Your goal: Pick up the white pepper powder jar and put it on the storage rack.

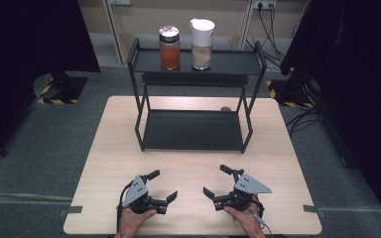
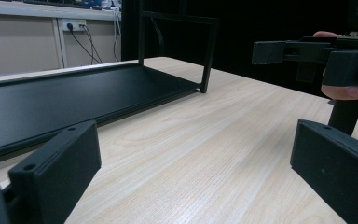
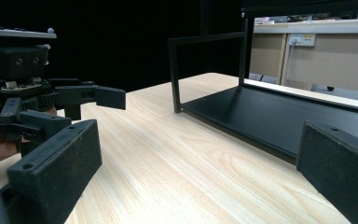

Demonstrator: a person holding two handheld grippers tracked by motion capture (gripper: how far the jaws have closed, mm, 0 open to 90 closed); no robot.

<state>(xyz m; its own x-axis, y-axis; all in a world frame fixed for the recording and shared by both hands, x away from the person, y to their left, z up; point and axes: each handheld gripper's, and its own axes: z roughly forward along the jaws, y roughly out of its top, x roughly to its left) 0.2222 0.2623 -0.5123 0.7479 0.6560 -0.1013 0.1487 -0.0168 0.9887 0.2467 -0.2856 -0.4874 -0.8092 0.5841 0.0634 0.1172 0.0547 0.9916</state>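
Observation:
A black two-shelf rack stands on the far half of the light wooden table. On its top shelf are a jar of red-orange powder with a silver lid and a white-lidded jar of beige powder. My left gripper rests open near the front edge, left of centre, with nothing in it. My right gripper rests open beside it, also holding nothing. The two point inward toward each other. In the left gripper view my left gripper faces the rack's lower shelf. In the right gripper view my right gripper faces that shelf.
The rack's lower shelf holds nothing. A small brownish object lies on the table behind the rack. Bare tabletop stretches between the grippers and the rack. Black stands and cables are on the floor at both sides.

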